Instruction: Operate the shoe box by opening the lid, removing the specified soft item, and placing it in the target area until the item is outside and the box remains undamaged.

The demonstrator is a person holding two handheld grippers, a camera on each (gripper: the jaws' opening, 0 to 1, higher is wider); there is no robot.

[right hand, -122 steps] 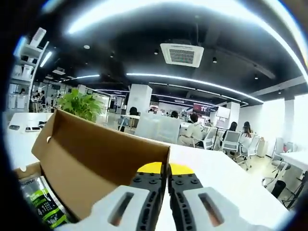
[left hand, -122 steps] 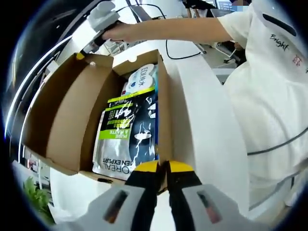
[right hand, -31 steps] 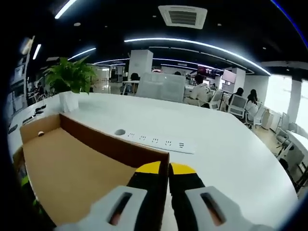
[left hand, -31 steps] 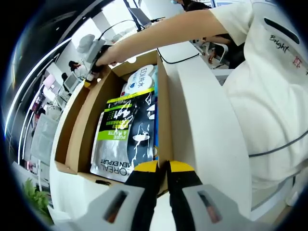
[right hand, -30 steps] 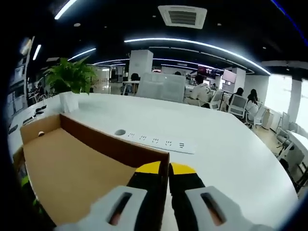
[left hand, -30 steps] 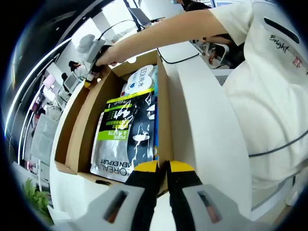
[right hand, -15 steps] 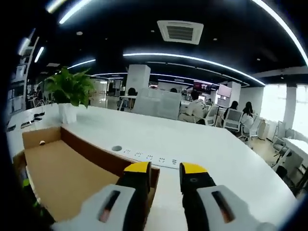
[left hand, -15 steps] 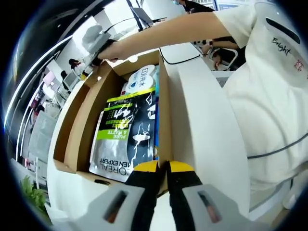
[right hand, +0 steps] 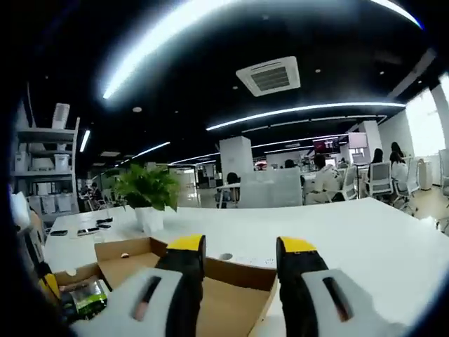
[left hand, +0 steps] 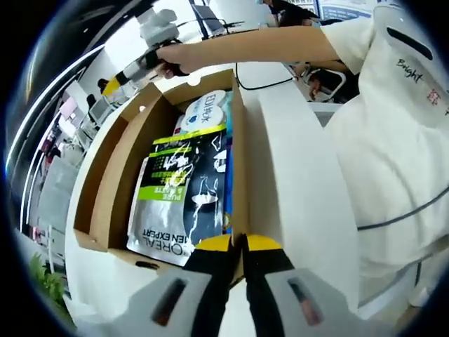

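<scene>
The cardboard shoe box [left hand: 237, 161] stands open on the white table, its lid [left hand: 112, 175] folded flat to the left. Inside lie a black-and-green soft pouch [left hand: 179, 189] and a white pouch with blue lettering [left hand: 203, 112]. My left gripper [left hand: 237, 244] is shut on the box's near wall. The right gripper [left hand: 116, 83], held by a person's hand [left hand: 172, 55], hovers above the lid's far corner. In the right gripper view, my right gripper [right hand: 240, 254] is open above the lid [right hand: 231, 298], holding nothing. The pouch [right hand: 85, 295] shows at the lower left there.
A person in a white shirt [left hand: 393, 140] stands to the right of the box, arm stretched over it. A black cable [left hand: 270, 78] lies behind the box. A potted plant [right hand: 147, 193] stands on the white table [right hand: 351, 235] beyond the lid. People sit at desks far off.
My right gripper has opened, released the lid's edge and risen above it. The lid stays folded back. My left gripper has kept its hold on the box wall.
</scene>
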